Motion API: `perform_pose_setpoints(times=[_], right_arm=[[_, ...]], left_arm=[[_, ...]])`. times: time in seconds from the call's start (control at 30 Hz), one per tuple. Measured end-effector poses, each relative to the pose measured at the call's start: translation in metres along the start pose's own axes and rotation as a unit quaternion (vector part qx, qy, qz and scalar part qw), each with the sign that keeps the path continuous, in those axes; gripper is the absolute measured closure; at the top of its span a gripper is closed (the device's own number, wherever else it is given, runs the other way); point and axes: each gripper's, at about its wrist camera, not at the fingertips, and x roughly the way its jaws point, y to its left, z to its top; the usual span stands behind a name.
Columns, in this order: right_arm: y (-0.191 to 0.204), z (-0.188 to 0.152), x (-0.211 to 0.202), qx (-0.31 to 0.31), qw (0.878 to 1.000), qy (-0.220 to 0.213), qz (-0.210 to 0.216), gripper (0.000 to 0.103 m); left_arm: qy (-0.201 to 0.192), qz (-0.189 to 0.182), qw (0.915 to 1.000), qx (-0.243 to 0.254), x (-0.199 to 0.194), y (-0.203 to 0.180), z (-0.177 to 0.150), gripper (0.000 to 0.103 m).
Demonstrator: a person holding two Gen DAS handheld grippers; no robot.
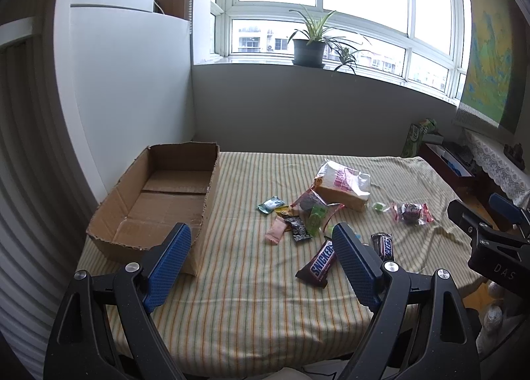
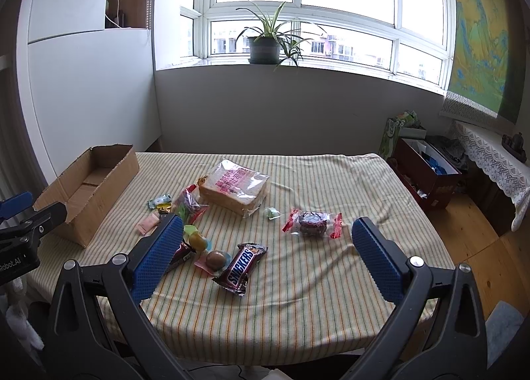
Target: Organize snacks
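Note:
An open, empty cardboard box [image 1: 159, 201] stands at the table's left; it also shows in the right wrist view [image 2: 89, 191]. Snacks lie scattered mid-table: a bagged bread loaf [image 2: 233, 189], a wrapped dark cake [image 2: 313, 222], a Snickers bar [image 2: 240, 267], another Snickers bar [image 1: 319, 262], and several small candy packets [image 1: 291, 222]. My left gripper [image 1: 261, 231] is open and empty, above the table's near edge between the box and the snacks. My right gripper [image 2: 266, 224] is open and empty, above the near edge in front of the snacks.
The table wears a striped cloth [image 2: 314, 297]. A potted plant [image 2: 265, 45] stands on the windowsill. A dark red box [image 2: 427, 178] and a green bag [image 2: 396, 131] sit on the floor at the right, beside a lace-covered cabinet [image 2: 497, 161].

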Motion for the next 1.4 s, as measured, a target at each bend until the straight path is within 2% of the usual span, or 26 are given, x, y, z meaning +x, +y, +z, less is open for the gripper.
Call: perform_pose_setpoints(times=[1.3, 1.4], right_arm=[[0.001, 0.005, -0.001, -0.002, 1.000, 0.005, 0.001, 0.000], [0.002, -0.005, 0.007, -0.004, 1.000, 0.008, 0.003, 0.000]], left_arm=[[0.004, -0.003, 1.0000, 0.005, 0.003, -0.002, -0.001, 0.015], [0.007, -0.003, 1.0000, 0.005, 0.004, -0.003, -0.001, 0.015]])
